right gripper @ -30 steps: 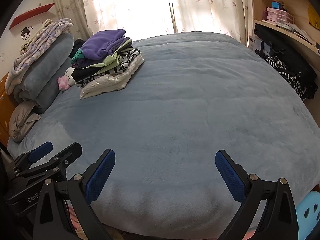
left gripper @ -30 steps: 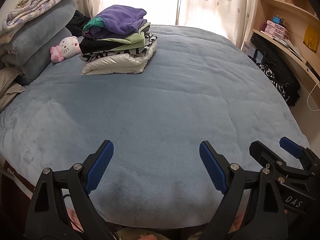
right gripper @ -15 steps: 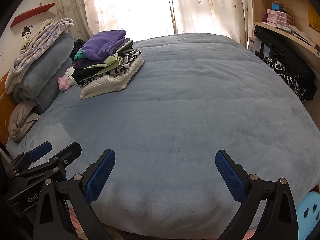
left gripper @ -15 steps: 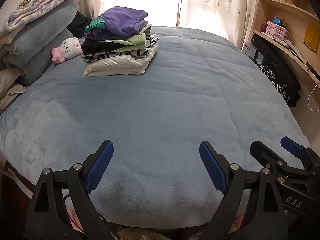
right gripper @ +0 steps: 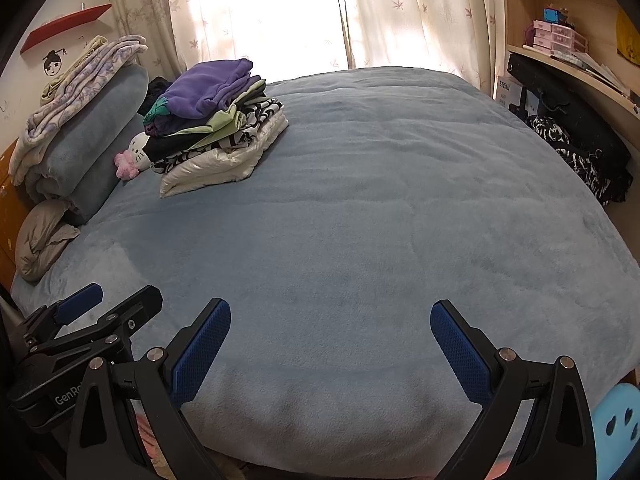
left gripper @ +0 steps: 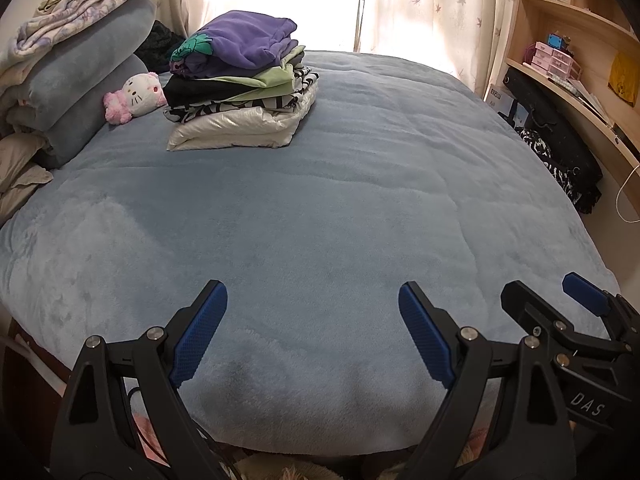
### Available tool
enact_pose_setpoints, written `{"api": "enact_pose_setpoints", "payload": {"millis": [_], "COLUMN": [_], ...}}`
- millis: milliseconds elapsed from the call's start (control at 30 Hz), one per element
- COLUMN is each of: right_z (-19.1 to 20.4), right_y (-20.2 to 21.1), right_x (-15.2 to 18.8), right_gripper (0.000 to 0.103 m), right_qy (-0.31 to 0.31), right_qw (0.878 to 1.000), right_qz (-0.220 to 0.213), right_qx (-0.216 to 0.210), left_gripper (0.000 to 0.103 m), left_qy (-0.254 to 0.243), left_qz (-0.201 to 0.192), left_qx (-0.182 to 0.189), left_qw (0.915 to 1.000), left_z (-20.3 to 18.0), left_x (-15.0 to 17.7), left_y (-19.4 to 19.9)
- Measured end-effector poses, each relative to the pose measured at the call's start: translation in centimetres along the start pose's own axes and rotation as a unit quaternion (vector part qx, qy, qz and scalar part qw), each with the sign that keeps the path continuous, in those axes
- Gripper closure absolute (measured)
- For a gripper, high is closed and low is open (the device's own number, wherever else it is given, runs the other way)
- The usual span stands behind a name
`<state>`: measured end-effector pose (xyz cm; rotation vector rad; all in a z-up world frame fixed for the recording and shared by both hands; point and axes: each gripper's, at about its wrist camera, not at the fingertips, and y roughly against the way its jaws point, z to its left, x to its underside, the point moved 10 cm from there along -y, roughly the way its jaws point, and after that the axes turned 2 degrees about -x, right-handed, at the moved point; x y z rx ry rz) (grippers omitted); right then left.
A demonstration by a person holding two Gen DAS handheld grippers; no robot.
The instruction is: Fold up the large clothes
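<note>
Both grippers hang idle over the near edge of the bed (left gripper: 320, 208), side by side, nothing in them. Your left gripper (left gripper: 312, 332) is spread wide and empty; your right gripper (right gripper: 330, 344) is likewise released, only blue blanket between the pads.

Step in hand, as I read it: between garments. The stack of folded clothes (left gripper: 240, 84) sits at the far left of the bed, just beside the white-and-pink plush cat (left gripper: 136, 94) and the rolled bedding (left gripper: 80, 80) at the head. Purple piece on top, then green, black, a black-and-white print, and a shiny white padded one at the bottom. No unfolded garment is laid out on the bed.

Next move, my guess: fetch another large garment and spread it flat on the bare blanket in front of you. A dark heap with a black-and-white print (right gripper: 576, 152) lies off the right side of the bed, below the shelves (left gripper: 576, 52); could be the next piece, can't confirm.

Writing: "DAS" on the right gripper's body in the left view, "GenRo", cut off, on the left gripper's body in the right view. The box by the shelves has print too small to read.
</note>
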<state>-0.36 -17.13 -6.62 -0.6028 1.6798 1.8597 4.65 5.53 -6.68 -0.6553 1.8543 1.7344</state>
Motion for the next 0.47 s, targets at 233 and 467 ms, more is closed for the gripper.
{"api": "enact_pose_setpoints", "payload": {"millis": [233, 467], "right_z": [0.33, 0.84], "right_y": [-0.27, -0.59], "right_x": [0.44, 0.91], "right_gripper": [0.002, 0.002], "right_qy": [0.0, 0.001], "right_qw": [1.0, 1.0], "right_qz": [0.001, 0.003], "right_qx": [0.004, 0.006], "left_gripper": [0.017, 0.017], "left_qy": [0.001, 0.005], "left_qz": [0.004, 0.009], "left_qx": [-0.004, -0.005], "left_qw": [1.0, 0.9999], "left_z": [-0.08, 0.02], "left_x": [0.29, 0.64], "left_y": [-0.14, -0.43]}}
